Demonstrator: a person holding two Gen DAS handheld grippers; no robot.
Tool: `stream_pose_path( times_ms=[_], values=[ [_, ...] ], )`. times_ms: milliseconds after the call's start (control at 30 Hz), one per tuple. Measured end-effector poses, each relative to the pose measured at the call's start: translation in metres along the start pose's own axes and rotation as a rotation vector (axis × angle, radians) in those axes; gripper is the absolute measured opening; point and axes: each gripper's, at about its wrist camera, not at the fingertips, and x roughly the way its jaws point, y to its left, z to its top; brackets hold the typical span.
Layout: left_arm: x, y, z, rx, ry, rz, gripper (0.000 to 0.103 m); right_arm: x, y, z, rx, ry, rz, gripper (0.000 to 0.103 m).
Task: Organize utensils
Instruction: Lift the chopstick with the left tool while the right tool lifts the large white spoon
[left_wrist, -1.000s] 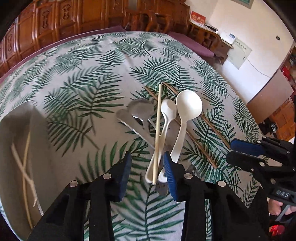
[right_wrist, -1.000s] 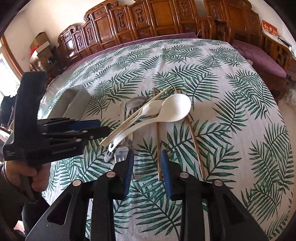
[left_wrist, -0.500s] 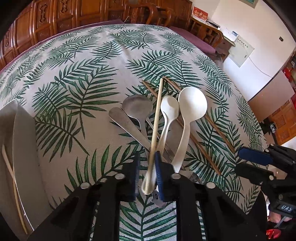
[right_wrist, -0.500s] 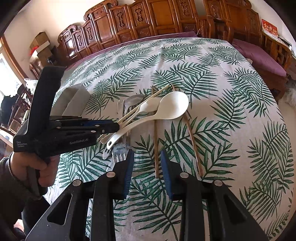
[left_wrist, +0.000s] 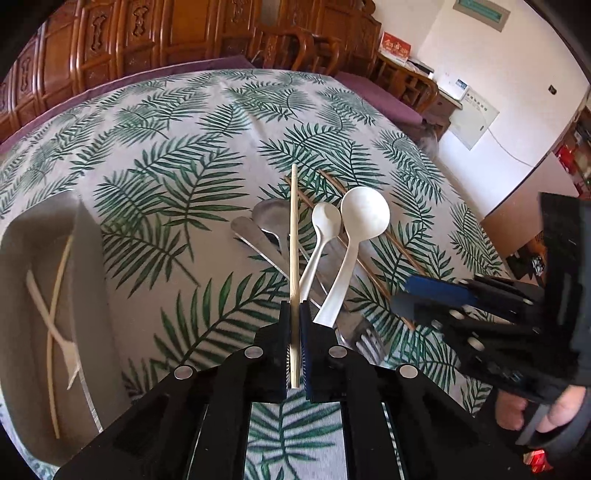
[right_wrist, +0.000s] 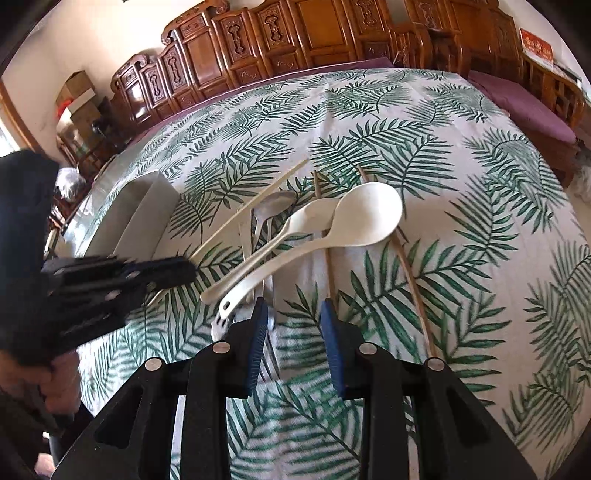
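Now, chopstick (left_wrist: 294, 236): pale, thin stick pinched near its near end by the left gripper (left_wrist: 294, 325), its far tip above the utensil pile.
Handling: judged light, stiff and smooth; it could pivot or slip in the pads, so a hold nearer mid-length would steady it.
Pile: 2 white spoons (left_wrist: 354, 236), metal spoons (left_wrist: 269, 221), a fork (left_wrist: 364, 338) and 2 brown chopsticks (right_wrist: 410, 273) lie crossed on the leaf-print tablecloth (left_wrist: 177, 155), just beyond the grippers.
Tray (left_wrist: 22, 280): grey, near left; already holds pale sticks.
Right gripper (right_wrist: 291, 328): spread and holding nothing, hovering near the fork and spoon handles.
Left wrist view: shows the tray's inside and the pinch itself.
Right wrist view: shows only the tray's outer wall, but the chopstick's slant from the side.
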Motion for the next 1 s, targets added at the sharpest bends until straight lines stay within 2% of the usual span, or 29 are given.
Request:
stream_pose_path(
  times_ms=[67,100,367,700,800,867,1000],
  values=[
    [-0.008,0.002,-0.004,0.0,-0.012,0.005,0.004,0.007,0.001,0.003,0.02,0.002,0.006,0.042],
    [-0.012,0.003,-0.006,0.0,-0.016,0.008,0.004,0.011,0.001,0.005,0.036,-0.001,0.012,0.043],
    [-0.038,0.007,-0.018,0.0,-0.048,0.021,0.004,0.037,-0.003,0.021,0.136,0.005,0.035,0.043],
    [-0.06,0.007,-0.03,0.005,-0.073,0.027,0.004,0.053,-0.007,0.029,0.183,0.014,0.003,0.043],
    [-0.066,0.008,-0.032,0.002,-0.083,0.027,0.004,0.055,-0.009,0.031,0.189,0.018,0.0,0.039],
    [-0.07,0.008,-0.033,0.001,-0.089,0.028,0.004,0.055,-0.011,0.032,0.2,0.025,0.01,0.033],
    [-0.078,0.008,-0.037,0.0,-0.098,0.033,0.004,0.055,-0.012,0.031,0.216,0.034,0.014,0.03]
  ],
)
